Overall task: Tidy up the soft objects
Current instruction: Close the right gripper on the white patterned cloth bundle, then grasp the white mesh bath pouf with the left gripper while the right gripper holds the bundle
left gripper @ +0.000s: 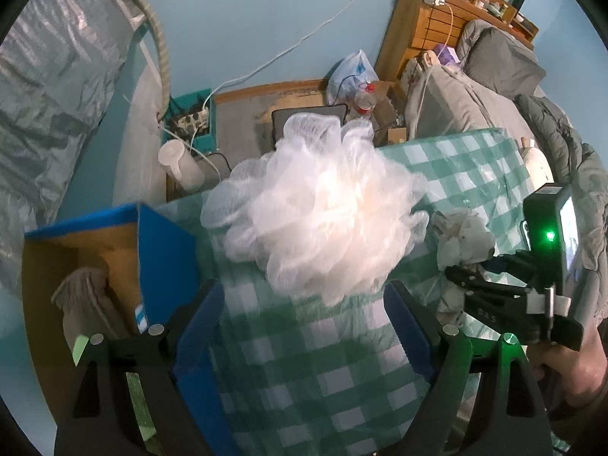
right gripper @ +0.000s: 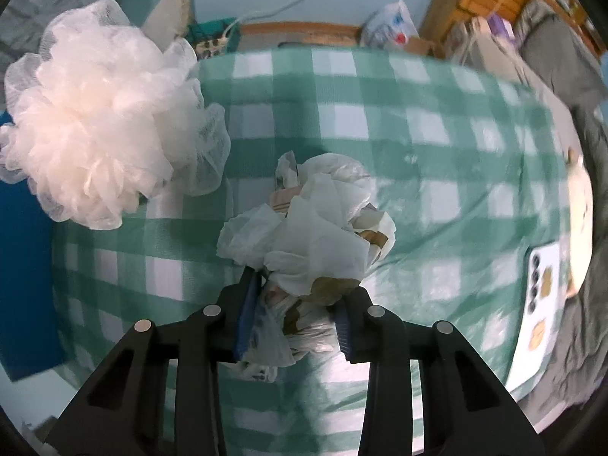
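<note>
crumpled bag wad (right gripper: 311,228): thin white plastic/paper bundle with brown print, sits mid-table on the green check cloth (right gripper: 437,121). Loose flaps stick out on all sides.

right gripper (right gripper: 292,315): clenched on the lower part of the wad, blue pads pressing from both sides. Only the bottom folds are pinched; most of the bulk stands clear beyond the fingertips.

risk 1: grip is on outer film, not the core. On a lift, I'd expect layers to slide and the wad to unravel or drop out.

risk 2: wad rests on the cloth. If a pad has caught fabric too (can't tell from here), lifting would drag the tablecloth and shift everything on it.

mesh bath pouf (left gripper: 323,205): white, fluffy, on the cloth toward the table's left edge, apart from the wad, just beyond the left gripper's tips.

left gripper (left gripper: 304,326): released, jaws wide, nothing between them, pointing down at the cloth just short of the pouf.

risk 3: pouf is wider than the gap looks. A shallow close would nip only the outer mesh ruffles, which compress and may slip free.

cardboard box (left gripper: 41,273): blue-edged, at the table's left, a beige knit item (left gripper: 83,296) already inside. Likely the drop target.

risk 4: upright blue flap (left gripper: 167,250) stands between pouf and box opening. A low carry could snag the mesh on it or knock the flap shut.

risk 5: the two grippers work close together, so crossing paths to the box could cause a bump.

phone (right gripper: 543,296): lies near the right table edge; cloth drag could move it.
</note>
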Demonstrator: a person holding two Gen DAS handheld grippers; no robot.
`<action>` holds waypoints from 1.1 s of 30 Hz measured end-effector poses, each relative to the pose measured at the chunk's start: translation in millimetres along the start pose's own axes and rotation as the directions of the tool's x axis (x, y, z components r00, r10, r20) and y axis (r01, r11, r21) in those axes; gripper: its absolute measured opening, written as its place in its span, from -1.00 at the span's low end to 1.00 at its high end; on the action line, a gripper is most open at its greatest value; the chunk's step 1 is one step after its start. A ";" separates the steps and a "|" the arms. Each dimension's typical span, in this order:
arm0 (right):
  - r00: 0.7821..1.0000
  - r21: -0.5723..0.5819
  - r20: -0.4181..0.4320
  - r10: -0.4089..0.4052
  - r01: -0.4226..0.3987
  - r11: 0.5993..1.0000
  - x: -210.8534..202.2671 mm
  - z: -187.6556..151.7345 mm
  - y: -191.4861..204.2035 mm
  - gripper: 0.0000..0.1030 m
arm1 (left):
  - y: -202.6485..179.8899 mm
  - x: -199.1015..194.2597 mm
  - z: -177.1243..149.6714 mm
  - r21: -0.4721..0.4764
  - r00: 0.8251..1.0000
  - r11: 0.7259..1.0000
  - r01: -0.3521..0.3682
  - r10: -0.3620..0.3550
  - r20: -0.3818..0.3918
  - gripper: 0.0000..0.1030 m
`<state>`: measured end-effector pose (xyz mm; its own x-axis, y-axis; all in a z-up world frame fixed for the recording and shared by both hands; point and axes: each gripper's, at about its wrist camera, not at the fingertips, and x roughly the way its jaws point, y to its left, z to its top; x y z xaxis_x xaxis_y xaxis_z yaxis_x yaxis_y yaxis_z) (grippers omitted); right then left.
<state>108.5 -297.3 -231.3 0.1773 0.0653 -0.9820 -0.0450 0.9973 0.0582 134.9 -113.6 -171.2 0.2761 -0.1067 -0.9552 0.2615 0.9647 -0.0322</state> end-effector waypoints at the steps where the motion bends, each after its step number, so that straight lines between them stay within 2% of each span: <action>1: 1.000 -0.004 0.004 0.003 -0.003 1.000 -2.9 1.6 -2.2 -0.34 | -1.1 -0.1 4.0 0.008 1.000 1.000 0.006 -0.006 0.001 0.69; 6: 0.999 -0.008 0.031 0.023 -0.023 1.000 -19.1 11.1 -9.7 -0.34 | -7.5 0.8 20.3 0.033 0.997 0.997 0.073 -0.073 -0.003 0.75; 10: 0.998 0.002 0.053 0.039 -0.039 0.999 -26.7 23.4 -9.9 -0.34 | -16.3 9.3 35.3 0.066 0.997 0.995 0.072 -0.071 -0.020 0.75; 15: 0.996 0.006 0.075 0.052 -0.052 0.999 -34.9 34.7 -19.3 -0.34 | -24.8 33.3 51.9 0.104 0.995 0.993 0.060 -0.051 -0.085 0.79; 22: 0.995 0.021 0.083 0.056 -0.058 0.998 -36.1 39.8 -29.4 -0.34 | -37.5 76.8 61.2 0.161 0.986 0.987 -0.018 0.045 -0.163 0.85; 26: 0.995 0.032 0.081 0.059 -0.062 0.998 -35.4 39.2 -31.3 -0.34 | -40.0 88.8 61.7 0.177 0.983 0.984 -0.013 0.045 -0.177 0.97; 33: 0.994 0.039 0.078 0.073 -0.076 0.996 -35.7 37.7 -31.4 -0.34 | -36.0 120.8 57.9 0.171 0.969 0.985 -0.026 0.066 -0.237 1.00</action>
<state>140.6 -329.6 -191.3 0.2495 0.1402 -0.9582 -0.0201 0.9900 0.1396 212.4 -175.2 -268.4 0.0653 0.0179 -0.9977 0.4087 0.9116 0.0431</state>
